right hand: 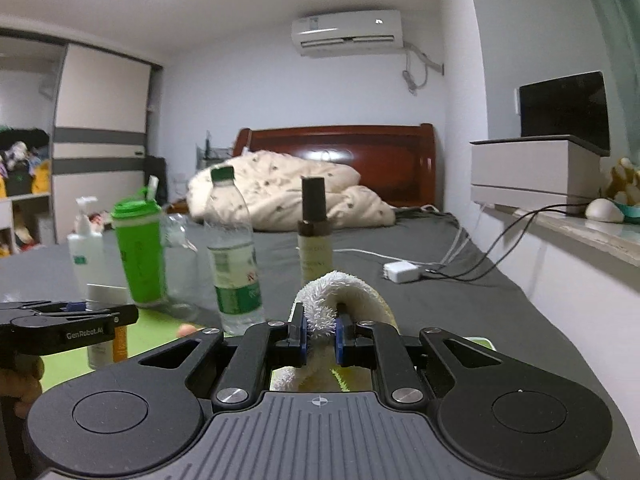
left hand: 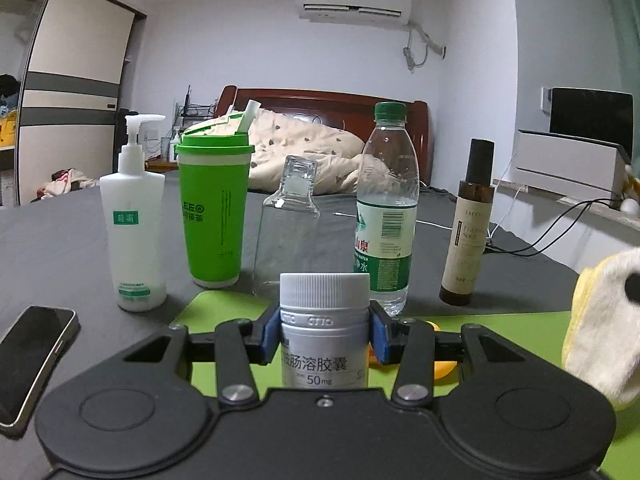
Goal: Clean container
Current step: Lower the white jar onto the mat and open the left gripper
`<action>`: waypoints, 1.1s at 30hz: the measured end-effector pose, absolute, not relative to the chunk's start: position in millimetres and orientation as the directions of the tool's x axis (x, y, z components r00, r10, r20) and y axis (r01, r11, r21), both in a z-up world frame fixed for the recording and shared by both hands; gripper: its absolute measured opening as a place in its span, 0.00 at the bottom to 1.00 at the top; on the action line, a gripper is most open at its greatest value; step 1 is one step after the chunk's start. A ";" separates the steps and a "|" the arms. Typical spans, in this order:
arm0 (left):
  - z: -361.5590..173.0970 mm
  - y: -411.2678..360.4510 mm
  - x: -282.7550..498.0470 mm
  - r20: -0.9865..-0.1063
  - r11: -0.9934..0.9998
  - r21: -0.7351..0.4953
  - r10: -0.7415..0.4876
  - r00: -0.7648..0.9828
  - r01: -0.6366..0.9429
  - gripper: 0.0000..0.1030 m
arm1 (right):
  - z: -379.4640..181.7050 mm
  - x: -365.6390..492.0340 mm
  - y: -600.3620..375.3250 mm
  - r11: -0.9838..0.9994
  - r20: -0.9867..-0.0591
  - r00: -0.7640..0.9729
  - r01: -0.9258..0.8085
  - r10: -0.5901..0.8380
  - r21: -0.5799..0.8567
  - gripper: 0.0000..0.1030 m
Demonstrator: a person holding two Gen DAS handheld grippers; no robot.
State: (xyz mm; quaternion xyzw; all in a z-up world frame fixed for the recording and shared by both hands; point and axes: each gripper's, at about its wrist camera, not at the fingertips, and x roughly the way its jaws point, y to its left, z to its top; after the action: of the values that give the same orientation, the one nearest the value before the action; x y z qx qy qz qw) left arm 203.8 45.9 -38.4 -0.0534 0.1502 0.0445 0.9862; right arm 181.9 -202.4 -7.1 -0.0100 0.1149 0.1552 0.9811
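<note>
Gripping pill bottle [left hand: 324,328] upright, left hand-held gripper [left hand: 325,330].

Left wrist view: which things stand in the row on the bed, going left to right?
White pump bottle → green cup → clear empty bottle → water bottle → brown spray bottle.

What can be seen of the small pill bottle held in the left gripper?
The pill bottle is a small white plastic container with a ribbed white screw cap, which is on. Its silver-grey label carries printed Chinese characters and "50 mg". It stands upright between the blue pads of the left gripper, whose jaws are shut on its body just below the cap. It is over the green mat; whether its base rests there is hidden. In the right wrist view only its cap and lower body show around that gripper.
</note>
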 end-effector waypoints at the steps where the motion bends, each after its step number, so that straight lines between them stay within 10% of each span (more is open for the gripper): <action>1: -38.0 45.7 204.0 -0.304 0.990 -0.088 0.076 0.950 -0.107 0.42 | -10.0 182.9 -201.1 0.952 -0.232 0.925 -0.305 0.301 0.017 0.12; 27: -52.2 33.6 178.0 -0.363 0.995 -0.027 0.081 0.928 -0.097 0.42 | -0.4 156.8 -200.2 0.936 -0.219 0.910 -0.337 0.351 0.099 0.12; 33: -51.3 37.5 169.9 -0.360 0.989 -0.045 0.116 0.926 -0.142 0.70 | 2.8 153.2 -198.3 0.934 -0.217 0.909 -0.341 0.356 0.105 0.12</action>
State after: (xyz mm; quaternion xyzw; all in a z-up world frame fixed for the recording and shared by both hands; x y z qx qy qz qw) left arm 169.9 37.4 -51.3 -0.0353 0.1812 0.0659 0.9806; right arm 153.2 -198.3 2.8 0.0322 0.1169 0.1786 0.9764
